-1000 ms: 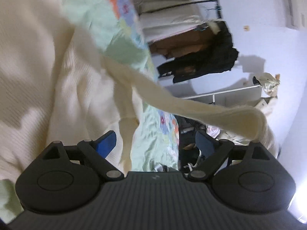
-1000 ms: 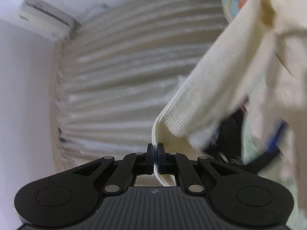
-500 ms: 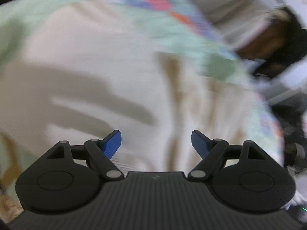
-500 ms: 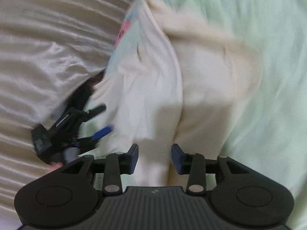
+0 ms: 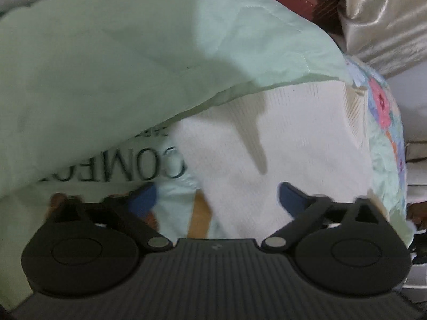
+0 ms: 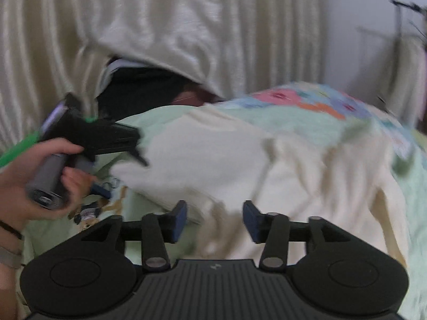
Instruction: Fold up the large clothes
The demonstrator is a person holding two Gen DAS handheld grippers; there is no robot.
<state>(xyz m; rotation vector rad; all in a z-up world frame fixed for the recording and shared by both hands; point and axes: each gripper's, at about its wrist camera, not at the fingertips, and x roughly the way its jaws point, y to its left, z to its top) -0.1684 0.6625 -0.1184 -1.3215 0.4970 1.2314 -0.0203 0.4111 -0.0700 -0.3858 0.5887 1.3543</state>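
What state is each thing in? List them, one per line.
Cream sweater: lying rumpled on the quilt, released.
Green quilt: spread out, one edge overlapping the sweater.
Left claw: open, jaws just widened, over the sweater's edge, not pressing it.
Right claw: open, jaws just opened, holding nothing.
Curtain: hanging, bunched.

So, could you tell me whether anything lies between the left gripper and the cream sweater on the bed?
Nothing visible does. The left gripper has just been opening its jaws and points straight at the cream sweater. The mint quilt only overlaps the sweater's far edge.
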